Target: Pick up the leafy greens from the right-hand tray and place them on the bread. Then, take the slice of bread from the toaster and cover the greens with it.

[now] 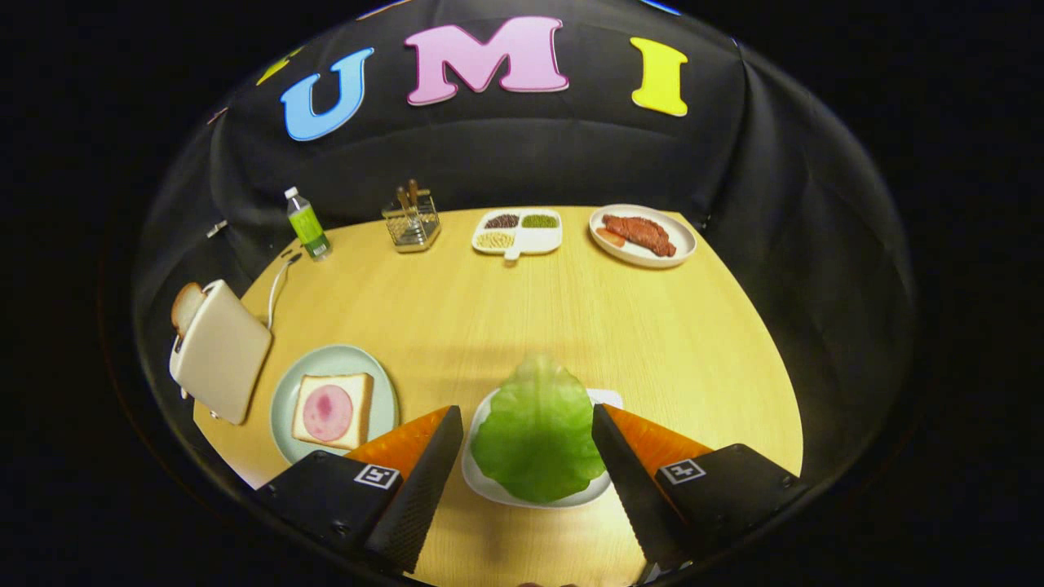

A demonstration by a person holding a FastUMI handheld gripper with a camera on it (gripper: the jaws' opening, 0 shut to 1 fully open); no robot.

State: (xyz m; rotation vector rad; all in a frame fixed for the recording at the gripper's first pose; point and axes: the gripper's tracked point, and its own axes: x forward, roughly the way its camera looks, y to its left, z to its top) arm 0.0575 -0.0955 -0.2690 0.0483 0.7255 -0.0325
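Between the wide-open, empty fingers of the gripper (527, 456) lay the greens (536, 439) on their tray (481, 483); closing low on both leaf edges seemed advisable.

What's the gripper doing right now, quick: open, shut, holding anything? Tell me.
Gripper: open, holding nothing; its fingers sit either side of the lettuce leaf on the white tray, not pressing on it.

Bread slice (186, 307) half inside toaster (222, 350)
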